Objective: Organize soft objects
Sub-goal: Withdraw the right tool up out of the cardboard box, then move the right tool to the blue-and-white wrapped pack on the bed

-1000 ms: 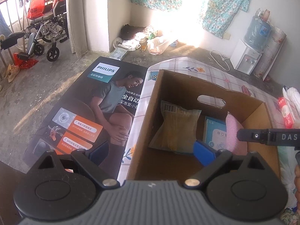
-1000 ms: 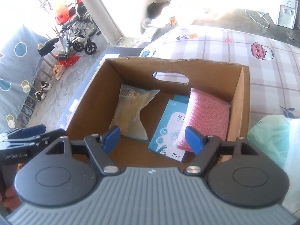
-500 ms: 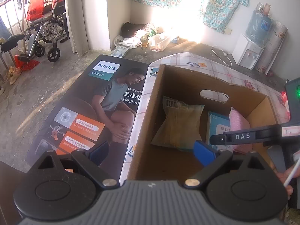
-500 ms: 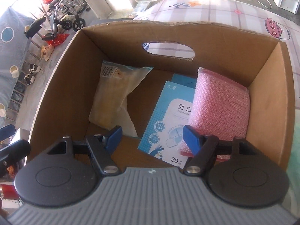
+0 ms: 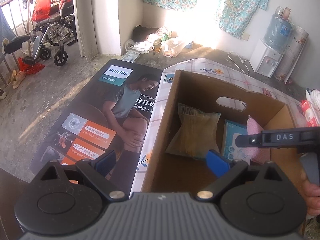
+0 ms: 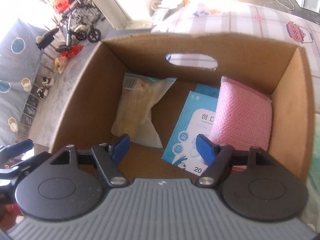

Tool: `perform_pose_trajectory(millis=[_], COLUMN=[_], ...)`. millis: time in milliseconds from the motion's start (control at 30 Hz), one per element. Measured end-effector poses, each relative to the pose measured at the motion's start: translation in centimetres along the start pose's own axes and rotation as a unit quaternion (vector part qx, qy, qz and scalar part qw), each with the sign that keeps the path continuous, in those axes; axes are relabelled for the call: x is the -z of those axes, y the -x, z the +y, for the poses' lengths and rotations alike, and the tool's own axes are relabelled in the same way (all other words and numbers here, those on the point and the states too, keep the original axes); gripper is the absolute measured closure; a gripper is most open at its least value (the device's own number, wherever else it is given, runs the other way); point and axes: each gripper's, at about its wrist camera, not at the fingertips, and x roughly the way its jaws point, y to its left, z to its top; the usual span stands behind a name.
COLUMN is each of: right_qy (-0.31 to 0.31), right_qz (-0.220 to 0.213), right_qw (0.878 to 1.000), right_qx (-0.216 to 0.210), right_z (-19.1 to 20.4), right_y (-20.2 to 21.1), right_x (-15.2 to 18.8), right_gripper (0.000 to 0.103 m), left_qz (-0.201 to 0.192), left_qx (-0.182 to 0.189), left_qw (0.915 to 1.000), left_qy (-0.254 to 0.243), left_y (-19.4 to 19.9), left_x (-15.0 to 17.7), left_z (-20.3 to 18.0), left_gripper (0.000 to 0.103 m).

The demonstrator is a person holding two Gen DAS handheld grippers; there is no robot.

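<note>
Hovering right gripper (image 6: 162, 147) (open) above box (image 6: 290, 108)

Black 2-finger grippers (image 6: 162, 147) with blue pads (image 6: 205, 150), silver screws, ribbed grey housings, white "DAS" lettering.

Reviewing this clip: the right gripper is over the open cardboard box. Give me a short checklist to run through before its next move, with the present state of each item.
1. Right gripper jaws apart, nothing between them: ok.
2. Left gripper open and holding nothing: ok.
3. Cardboard box open at the top, inside in view: ok.
4. Pink sponge leans against the box's right wall, top face unobstructed: ok.
5. Blue packet partly tucked under the sponge; lifting one may drag the other: not ok.
6. Yellowish bag lies apart from the packet: ok.
</note>
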Motion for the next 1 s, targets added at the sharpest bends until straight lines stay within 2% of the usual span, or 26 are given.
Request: perform_pose_trajectory(millis=[133,233,400,567,667,800,900,1000], right_qy=[-0.016,-0.026,-0.063,-0.106,-0.132,-0.17,-0.188,-0.197], right_qz=[-0.06,-0.099,-0.164,-0.227,-0.245,-0.254,-0.253,-0.246], right_qw=[0.997,0.993,0.984,0.968,0.96,0.952,0.949,0.949], right_qx=[-0.043,-0.055,-0.036,-0.003,0.022,0.031,0.026,0.011], right_z=[-1.9,-4.0,-9.1,-14.7,-17.6,-21.1,-22.9,-23.9], right_y=[7.3,12.8,21.3,28.7,31.0,32.6,32.7,31.9], right_x=[1.3,3.3,8.5,16.5,21.4,26.9,29.7,30.9], right_gripper=[0.028,0.026,0.023,0.019,0.019,0.019,0.019,0.019], left_qz=[-0.024,-0.039,-0.062,-0.062,-0.068,-0.073,-0.07,-0.068], left_qx=[0.03,0.05,0.097,0.168,0.191,0.211,0.235,0.253], left_qw=[0.9992,0.9969,0.9883,0.972,0.9601,0.9433,0.9303,0.9211], left_qy=[-0.014,-0.045,-0.1,-0.152,-0.193,-0.245,-0.273,-0.288], left_y=[2.1,3.8,6.2,8.3,9.2,9.9,9.7,8.8], left_x=[0.7,1.9,4.8,8.5,10.7,13.9,16.3,18.2], left_z=[-1.7,-4.1,-9.3,-15.6,-19.6,-24.8,-28.2,-31.0], left_gripper=[0.005,0.005,0.003,0.003,0.003,0.003,0.003,0.003])
